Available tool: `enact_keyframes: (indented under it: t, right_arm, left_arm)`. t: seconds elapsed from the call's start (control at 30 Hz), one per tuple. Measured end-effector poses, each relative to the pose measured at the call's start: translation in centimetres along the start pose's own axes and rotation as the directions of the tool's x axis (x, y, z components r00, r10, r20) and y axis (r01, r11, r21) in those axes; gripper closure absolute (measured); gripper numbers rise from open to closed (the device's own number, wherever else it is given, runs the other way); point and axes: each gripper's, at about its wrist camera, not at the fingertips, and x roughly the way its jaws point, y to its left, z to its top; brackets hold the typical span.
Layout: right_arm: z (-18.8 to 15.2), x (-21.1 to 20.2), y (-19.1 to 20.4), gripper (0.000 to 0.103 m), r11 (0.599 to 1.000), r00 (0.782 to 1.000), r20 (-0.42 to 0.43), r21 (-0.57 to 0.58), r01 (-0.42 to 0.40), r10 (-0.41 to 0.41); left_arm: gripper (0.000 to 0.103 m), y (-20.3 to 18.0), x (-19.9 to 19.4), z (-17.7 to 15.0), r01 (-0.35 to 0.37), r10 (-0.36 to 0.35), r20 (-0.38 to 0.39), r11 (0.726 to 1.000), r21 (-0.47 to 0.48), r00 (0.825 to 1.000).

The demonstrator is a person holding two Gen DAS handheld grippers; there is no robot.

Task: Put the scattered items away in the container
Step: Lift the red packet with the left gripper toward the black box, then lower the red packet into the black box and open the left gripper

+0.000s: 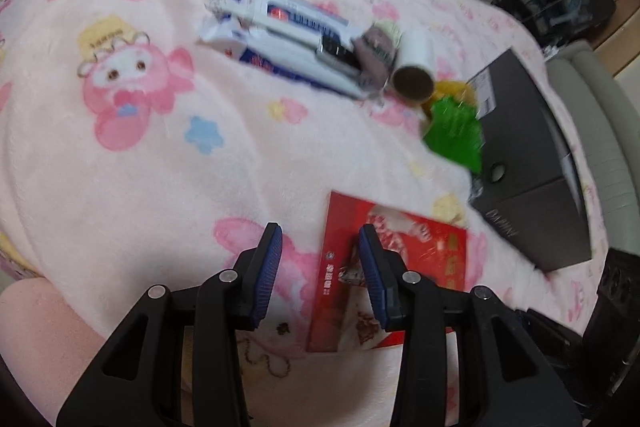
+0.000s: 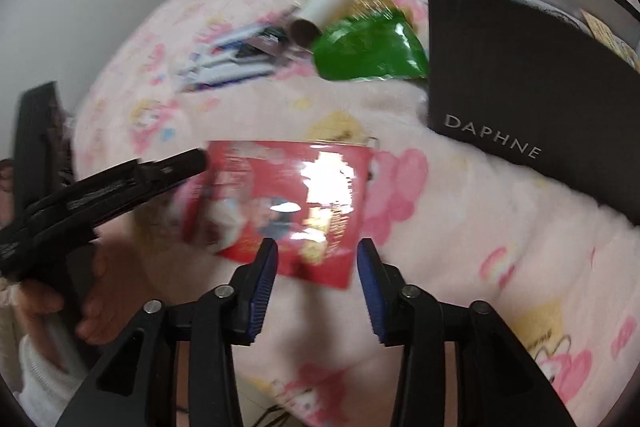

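A: The red packet (image 2: 280,211) lies flat on the pink blanket (image 2: 460,267), just ahead of both grippers. In the right wrist view the black box (image 2: 520,99) marked DAPHNE stands at about two o'clock from it, open at the top, apart from it.

B: And the grippers?

A: The right gripper (image 2: 318,291) has its jaws spread wide with nothing between them; its tips sit over the packet's near edge. The left gripper (image 1: 320,275) is just as wide and also empty, its right finger over the packet (image 1: 384,267) and its left finger over bare blanket.

B: What could go wrong?

A: I'd judge the packet is thin and glossy on soft fleece. Closing on it flat could pinch blanket instead, or the film could slide out. Two grippers converging on one packet might also knock each other; the left one reaches in from nine o'clock in the right view.

B: What else is around?

A: At twelve o'clock a green wrapper (image 2: 368,51) lies up against the box wall, something gold behind it. A white roll (image 1: 414,67) with a brown core lies at eleven o'clock, beside blue-and-white packs (image 1: 280,43) with a dark item on them; blur hides details.

B: Anything blocking the way?

A: The box's tall near wall, I think: the packet must be lifted over it. Something already lies inside.
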Motion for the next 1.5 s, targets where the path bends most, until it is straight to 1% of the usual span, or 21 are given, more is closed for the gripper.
enact_keyframes:
  t: [0.07,0.1,0.17,0.23,0.3,0.37,0.43,0.5,0.6,0.73,0.83,1.0,1.13,1.23,1.3,1.37,1.43,1.5]
  right_arm:
    - [0.3,1.5,-0.3,0.066,1.0,0.999,-0.032,0.014,0.016,-0.015]
    - [0.3,2.0,-0.6,0.066,0.999,0.999,-0.037,0.033,0.004,-0.003]
    - [0.2,1.8,-0.7,0.066,0.998,1.0,-0.016,0.053,-0.019,0.02]
    - [0.0,1.2,-0.2,0.066,0.999,0.999,-0.003,0.036,-0.038,0.038]
    - [-0.2,0.3,0.2,0.066,1.0,1.0,0.004,0.016,-0.011,0.011]
    - [-0.4,-0.7,0.7,0.066,1.0,0.999,0.017,-0.005,0.03,-0.029]
    - [-0.6,-2.0,0.8,0.066,0.999,0.998,0.04,-0.008,0.049,-0.049]
    - [-0.7,-3.4,0.4,0.066,0.999,0.997,0.064,0.004,0.051,-0.051]
    - [-0.8,-5.4,-0.3,0.066,0.999,0.993,0.107,0.019,0.048,-0.05]
    - [-0.9,-8.6,-1.1,0.066,0.999,0.984,0.175,0.032,0.026,-0.032]
    - [-1.1,-10.6,-2.0,0.066,0.999,0.977,0.213,0.051,0.019,-0.029]
    - [-1.0,-14.1,-4.6,0.066,0.996,0.956,0.291,0.085,0.004,-0.029]
    - [0.0,-16.5,-7.3,0.066,0.994,0.932,0.357,0.108,0.03,-0.066]
    - [1.3,-17.7,-9.7,0.066,0.989,0.918,0.386,0.141,0.042,-0.094]
    - [2.2,-18.2,-11.3,0.066,0.987,0.909,0.403,0.156,0.045,-0.105]
    - [3.4,-18.3,-12.9,0.066,0.984,0.902,0.414,0.17,0.055,-0.122]
    - [4.5,-17.9,-14.2,0.066,0.982,0.9,0.416,0.179,0.06,-0.131]
    - [5.6,-17.1,-15.6,0.066,0.98,0.903,0.408,0.19,0.06,-0.134]
  left_arm:
    - [0.064,-0.5,0.6,-0.2,-0.011,0.011,-0.013,0.999,0.034,1.0]
    - [0.064,-0.8,0.8,-0.2,-0.006,0.007,-0.018,0.999,0.05,1.0]
    - [0.064,-1.2,0.9,-0.5,0.017,-0.014,-0.031,0.996,0.083,0.999]
    - [0.064,-1.7,0.8,-0.8,0.031,-0.027,-0.036,0.992,0.124,0.999]
    - [0.064,-2.2,0.5,-1.2,0.044,-0.04,-0.034,0.988,0.149,0.999]
    - [0.064,-2.5,0.2,-1.6,0.078,-0.073,-0.04,0.985,0.152,0.997]
    - [0.064,-2.9,-0.2,-2.1,0.11,-0.104,-0.048,0.98,0.163,0.993]
    - [0.064,-3.9,-0.6,-2.3,0.142,-0.134,-0.055,0.971,0.192,0.989]
    - [0.064,-5.1,-2.0,-2.6,0.192,-0.188,-0.04,0.958,0.215,0.981]
    - [0.064,-7.2,-3.8,-2.6,0.216,-0.219,-0.014,0.948,0.235,0.976]
    - [0.065,-9.5,-5.3,-2.3,0.229,-0.24,0.006,0.934,0.273,0.971]
    - [0.065,-14.4,-7.4,-0.8,0.268,-0.299,0.032,0.895,0.356,0.954]
    - [0.065,-19.2,-7.3,1.1,0.283,-0.328,0.032,0.855,0.434,0.944]
    - [0.065,-22.4,-6.3,2.7,0.284,-0.334,0.028,0.84,0.463,0.942]
    - [0.065,-24.4,-5.2,3.7,0.288,-0.335,0.016,0.834,0.471,0.942]
    - [0.065,-25.9,-3.8,5.0,0.29,-0.326,-0.003,0.837,0.464,0.945]
    - [0.065,-27.2,-2.1,6.0,0.278,-0.306,-0.015,0.844,0.459,0.952]
    - [0.065,-28.2,-0.3,7.0,0.247,-0.263,-0.029,0.857,0.453,0.964]
